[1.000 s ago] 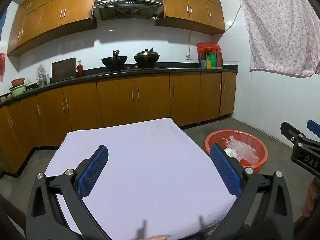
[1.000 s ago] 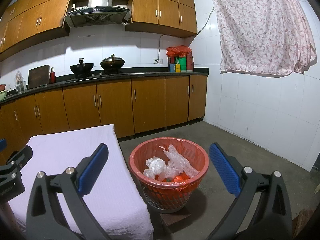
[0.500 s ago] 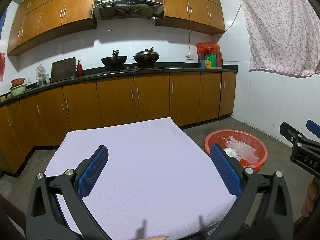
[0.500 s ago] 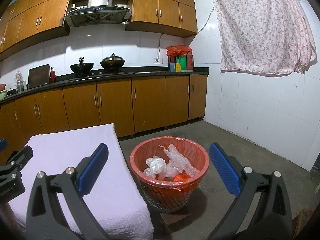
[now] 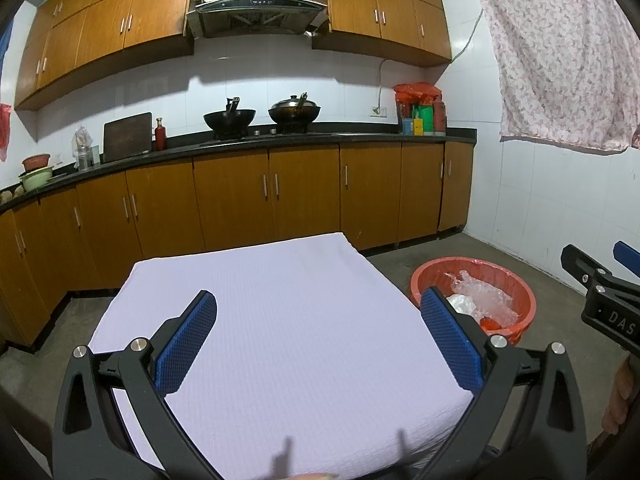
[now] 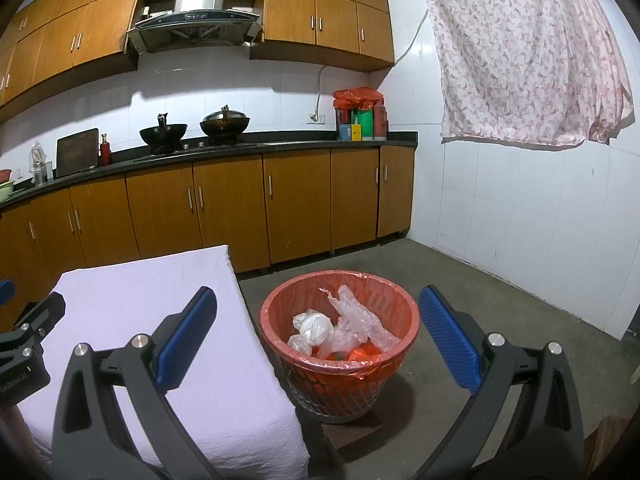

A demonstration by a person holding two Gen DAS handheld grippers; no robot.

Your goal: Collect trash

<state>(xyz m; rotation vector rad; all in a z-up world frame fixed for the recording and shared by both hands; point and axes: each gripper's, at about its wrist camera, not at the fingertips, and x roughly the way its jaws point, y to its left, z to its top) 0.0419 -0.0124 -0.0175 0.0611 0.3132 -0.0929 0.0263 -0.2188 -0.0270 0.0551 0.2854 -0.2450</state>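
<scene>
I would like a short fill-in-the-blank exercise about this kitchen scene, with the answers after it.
1. The trash basket is lined with a ____ plastic bag.
2. The basket stands on the floor to the ____ of the cloth-covered table.
3. Both the left gripper and the right gripper are ____ and hold nothing.

Answers: red; right; open

The lilac cloth on the worktop (image 5: 280, 340) lies bare from edge to edge, open to a pass from any side. Just beside its right edge stands the red-lined waste basket (image 6: 276, 300), its mouth open from above, with crumpled plastic wrap (image 6: 360, 324) filling the bottom. Bare concrete floor (image 6: 500, 320) runs between the basket and the white tiled wall (image 6: 540, 208).
</scene>
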